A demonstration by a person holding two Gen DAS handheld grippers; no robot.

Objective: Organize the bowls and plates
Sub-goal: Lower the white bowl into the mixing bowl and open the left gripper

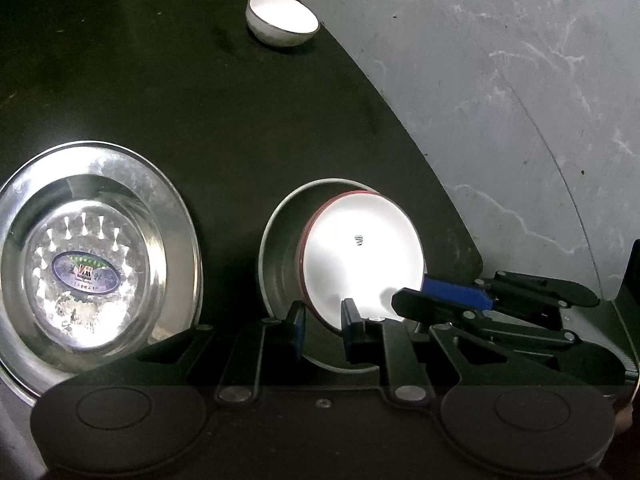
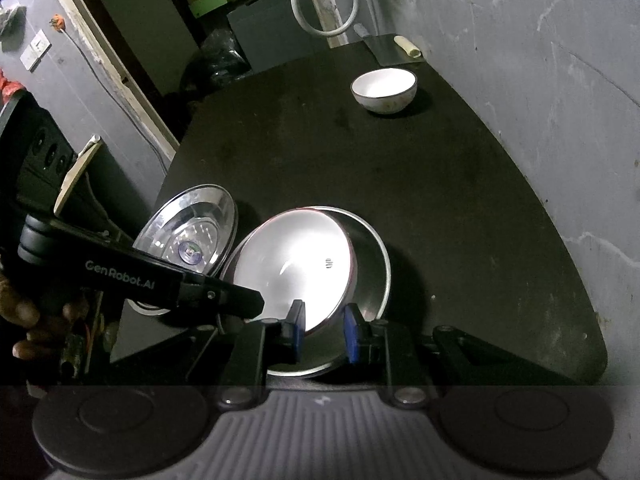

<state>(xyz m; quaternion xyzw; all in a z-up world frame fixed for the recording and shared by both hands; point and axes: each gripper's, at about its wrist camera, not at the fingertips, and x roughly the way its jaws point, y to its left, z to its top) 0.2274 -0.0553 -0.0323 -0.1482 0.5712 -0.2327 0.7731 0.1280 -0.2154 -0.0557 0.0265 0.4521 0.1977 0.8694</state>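
At lower centre of both views, a white bowl with a red rim [image 1: 360,256] sits tilted inside a metal pan [image 1: 280,256] on the black counter [image 1: 240,120]. The left hand-held gripper [image 1: 322,320] and the right hand-held gripper [image 2: 323,326] each pinch its near rim. A steel plate [image 1: 96,256] lies at left; a small white bowl [image 1: 282,18] stands at upper centre.

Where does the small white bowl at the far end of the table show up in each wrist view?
Left wrist: white bowl at top centre, near the table's far edge by the wall.
Right wrist: same bowl upper right of centre, standing alone on the black table.
Shared landmark: the red-rimmed bowl nested in the metal pan.
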